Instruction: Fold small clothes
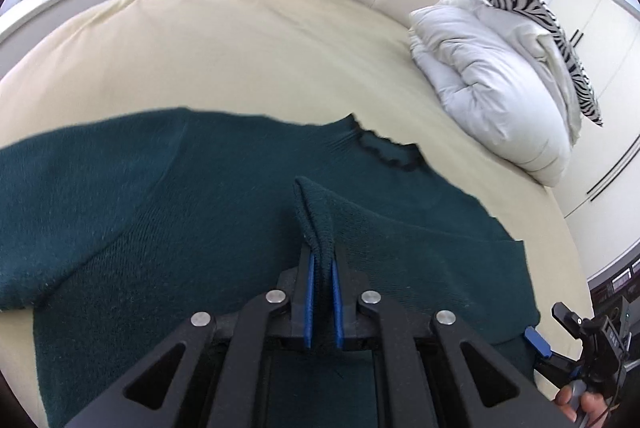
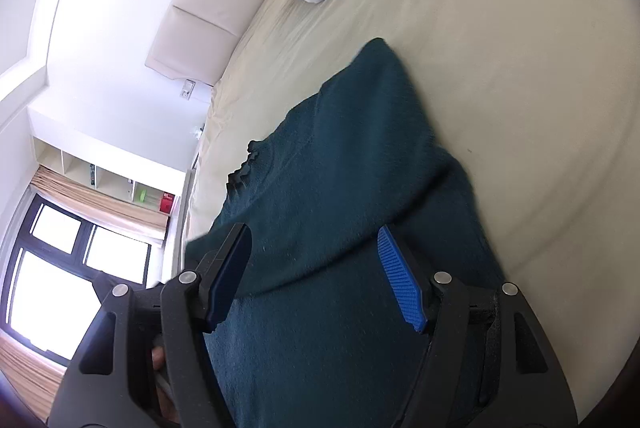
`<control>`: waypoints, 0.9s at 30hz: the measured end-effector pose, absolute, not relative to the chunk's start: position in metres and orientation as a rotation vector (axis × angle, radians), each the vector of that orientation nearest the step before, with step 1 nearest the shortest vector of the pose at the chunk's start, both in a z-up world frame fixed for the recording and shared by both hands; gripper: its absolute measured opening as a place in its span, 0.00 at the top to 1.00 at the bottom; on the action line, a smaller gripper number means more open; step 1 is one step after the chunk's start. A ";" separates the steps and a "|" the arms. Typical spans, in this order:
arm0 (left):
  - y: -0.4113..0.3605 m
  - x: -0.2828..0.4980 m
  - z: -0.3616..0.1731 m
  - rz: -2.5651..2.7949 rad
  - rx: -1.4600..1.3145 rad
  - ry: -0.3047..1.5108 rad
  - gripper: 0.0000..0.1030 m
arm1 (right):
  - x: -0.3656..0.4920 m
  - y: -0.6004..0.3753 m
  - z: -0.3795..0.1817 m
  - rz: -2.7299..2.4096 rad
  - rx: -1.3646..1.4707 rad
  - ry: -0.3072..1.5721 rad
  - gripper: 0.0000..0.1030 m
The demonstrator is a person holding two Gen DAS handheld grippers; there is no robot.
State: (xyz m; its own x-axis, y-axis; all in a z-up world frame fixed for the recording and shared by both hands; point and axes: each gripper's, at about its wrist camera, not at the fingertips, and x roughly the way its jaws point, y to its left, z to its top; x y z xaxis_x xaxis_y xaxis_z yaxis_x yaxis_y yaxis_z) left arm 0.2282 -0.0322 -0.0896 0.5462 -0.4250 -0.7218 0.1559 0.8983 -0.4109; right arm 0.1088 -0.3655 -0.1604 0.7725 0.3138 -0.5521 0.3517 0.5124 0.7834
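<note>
- A dark green knitted sweater [image 1: 168, 196] lay spread on a cream bed [image 1: 240, 48], its frilled neckline toward one o'clock in the left wrist view.
- The left gripper [image 1: 321, 252] was clamped on a raised pinch of the knit.
- The right gripper [image 2: 316, 268] hovered with jaws apart over the fabric, gripping nothing.
- The knit looked soft, limp and stretchy; hems or shoulder seams seemed the safest holds.

Left claw [image 1: 322, 260] clamped, right claw [image 2: 316, 268] agape
</note>
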 end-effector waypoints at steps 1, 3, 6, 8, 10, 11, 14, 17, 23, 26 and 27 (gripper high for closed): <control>-0.030 0.228 -0.093 -0.350 -0.319 0.941 0.92 | 0.115 -0.368 -0.165 -0.030 1.072 0.737 0.37; -0.034 0.230 -0.098 -0.350 -0.306 0.944 0.92 | 0.120 -0.378 -0.177 -0.044 1.135 0.747 0.41; -0.033 0.229 -0.102 -0.357 -0.314 0.944 0.92 | 0.114 -0.395 -0.177 -0.097 1.164 0.683 0.45; -0.032 0.229 -0.105 -0.359 -0.324 0.942 0.92 | 0.106 -0.408 -0.180 -0.121 1.201 0.635 0.48; -0.035 0.231 -0.107 -0.358 -0.322 0.943 0.91 | 0.097 -0.420 -0.183 -0.139 1.239 0.617 0.53; -0.036 0.231 -0.108 -0.358 -0.322 0.943 0.91 | 0.094 -0.421 -0.182 -0.142 1.236 0.618 0.53; -0.036 0.231 -0.111 -0.363 -0.333 0.942 0.91 | 0.085 -0.425 -0.158 -0.177 1.150 0.601 0.49; -0.035 0.230 -0.112 -0.366 -0.348 0.934 0.91 | 0.097 -0.434 -0.138 -0.214 1.034 0.626 0.48; -0.034 0.227 -0.114 -0.370 -0.356 0.924 0.91 | 0.176 -0.435 -0.132 -0.209 0.710 0.803 0.49; -0.032 0.227 -0.114 -0.372 -0.360 0.921 0.91 | 0.205 -0.435 -0.157 -0.223 0.657 0.916 0.72; -0.031 0.226 -0.115 -0.371 -0.364 0.920 0.91 | 0.209 -0.434 -0.160 -0.232 0.626 0.918 0.78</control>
